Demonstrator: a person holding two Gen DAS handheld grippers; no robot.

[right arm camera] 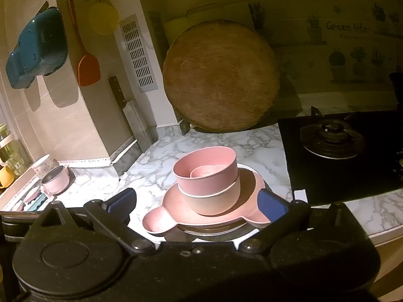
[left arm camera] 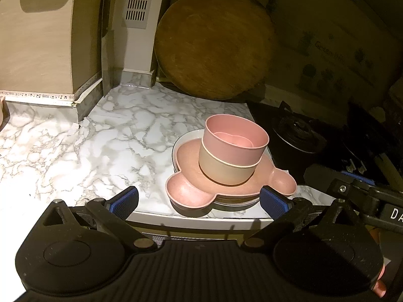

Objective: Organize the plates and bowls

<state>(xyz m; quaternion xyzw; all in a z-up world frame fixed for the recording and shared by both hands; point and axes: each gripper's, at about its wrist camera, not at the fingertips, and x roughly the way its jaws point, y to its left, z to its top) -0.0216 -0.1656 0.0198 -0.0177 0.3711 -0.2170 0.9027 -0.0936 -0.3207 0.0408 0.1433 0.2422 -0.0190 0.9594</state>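
One stack of dishes sits on the marble table (left arm camera: pixel 75 151) near its front edge, just left of the black stove (right arm camera: pixel 340 163). Top down: one pink bowl (left arm camera: pixel 235 138) with a smaller pink heart-shaped piece inside it, nested in one beige bowl (left arm camera: pixel 226 171). Both stand on one pink lobed plate (left arm camera: pixel 189 188), which lies on one white round plate (left arm camera: pixel 187 136); a further rim shows below, count unclear.

Left tool (left arm camera: pixel 199 198) is released, fingers spread wide and holding nothing, blue pads either side of the stack's near edge; contact cannot be judged. Right tool (right arm camera: pixel 199 205) is likewise spread open and empty, its pads flanking the stack in the right wrist view.

Behind the stack, one round wooden board (right arm camera: pixel 221 75) leans against the wall. One knife (right arm camera: pixel 121 98) stands by the corner, beside one slotted vent (right arm camera: pixel 137 55). Hanging on the wall: one teal basket (right arm camera: pixel 37 50), one orange spatula (right arm camera: pixel 85 65), one yellow round item (right arm camera: pixel 103 17). Far left on the table: one pink cup (right arm camera: pixel 56 180) and one white cup (right arm camera: pixel 42 166).
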